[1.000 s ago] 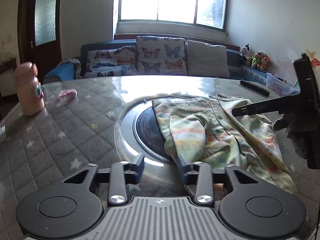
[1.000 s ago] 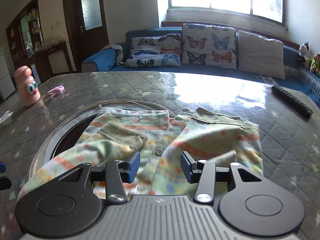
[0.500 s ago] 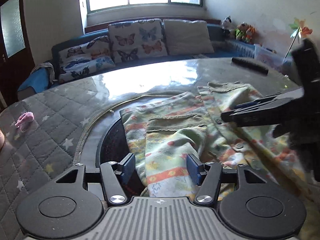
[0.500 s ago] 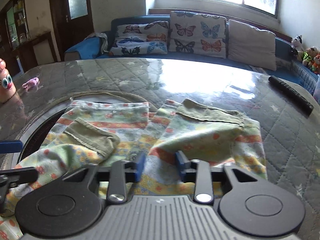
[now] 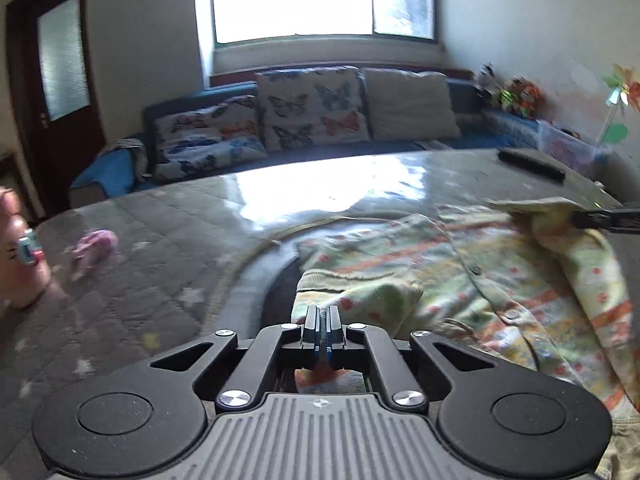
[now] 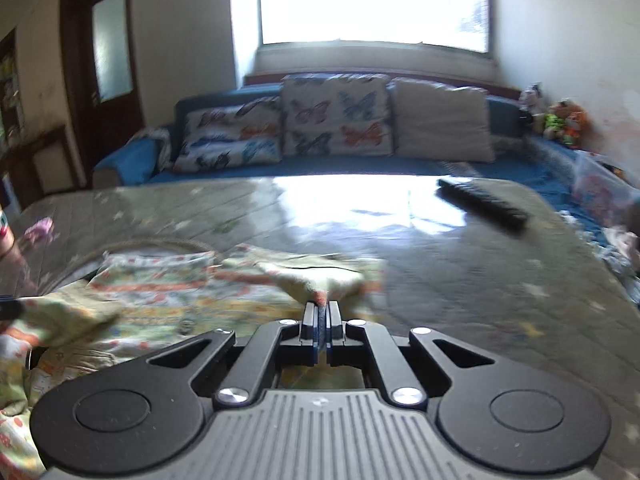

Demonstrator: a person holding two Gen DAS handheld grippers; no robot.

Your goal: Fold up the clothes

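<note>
A small pale green shirt with orange and yellow print (image 5: 500, 276) lies spread on the quilted table, partly over a dark round inset. My left gripper (image 5: 321, 314) is shut on its folded left sleeve (image 5: 360, 296). My right gripper (image 6: 321, 310) is shut on the shirt's right sleeve (image 6: 320, 278), lifting it into a peak. The shirt body (image 6: 168, 300) shows at the left of the right wrist view. The right gripper's fingers (image 5: 608, 218) also show at the right edge of the left wrist view, pinching cloth.
A black remote (image 6: 482, 206) lies far right on the table (image 6: 460, 280). A pink figurine (image 5: 18, 260) and a small pink item (image 5: 96, 244) sit at the left. A blue sofa with butterfly cushions (image 5: 312, 108) stands behind the table.
Both grippers were open over the shirt; both have shut on its sleeves. The right sleeve has been lifted off the table.
</note>
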